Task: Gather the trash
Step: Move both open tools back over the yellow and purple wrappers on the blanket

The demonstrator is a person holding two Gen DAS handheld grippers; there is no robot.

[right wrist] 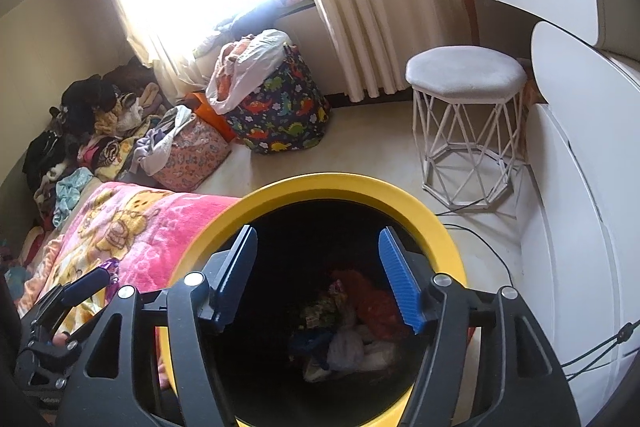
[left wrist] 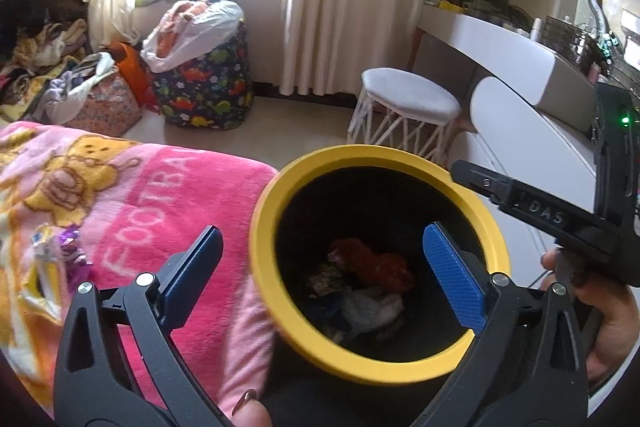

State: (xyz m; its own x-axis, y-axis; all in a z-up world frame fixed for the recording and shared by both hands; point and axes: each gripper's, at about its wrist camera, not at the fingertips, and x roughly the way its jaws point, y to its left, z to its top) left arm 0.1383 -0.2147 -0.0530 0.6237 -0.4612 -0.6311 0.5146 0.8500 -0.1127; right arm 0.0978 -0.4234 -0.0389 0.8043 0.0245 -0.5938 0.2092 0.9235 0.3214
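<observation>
A black trash bin with a yellow rim (left wrist: 276, 195) (right wrist: 432, 211) stands beside the bed. Crumpled trash (left wrist: 364, 283) (right wrist: 344, 327) lies at its bottom: red, white and patterned wrappers. My left gripper (left wrist: 324, 267) is open and empty, its right pad over the bin mouth, its left pad over the pink blanket. My right gripper (right wrist: 318, 275) is open and empty above the bin mouth. The right gripper's body also shows at the right of the left wrist view (left wrist: 560, 211). A shiny purple and yellow wrapper (left wrist: 60, 251) lies on the blanket at the left.
A pink cartoon blanket (left wrist: 152, 195) (right wrist: 132, 227) covers the bed. A white stool (left wrist: 404, 107) (right wrist: 468, 123), a white dresser (left wrist: 520, 75) (right wrist: 576, 187), a dinosaur-print bag (left wrist: 204, 91) (right wrist: 280, 115) and piles of clothes (left wrist: 44, 67) (right wrist: 88, 131) stand beyond. A cable (right wrist: 488, 243) runs on the floor.
</observation>
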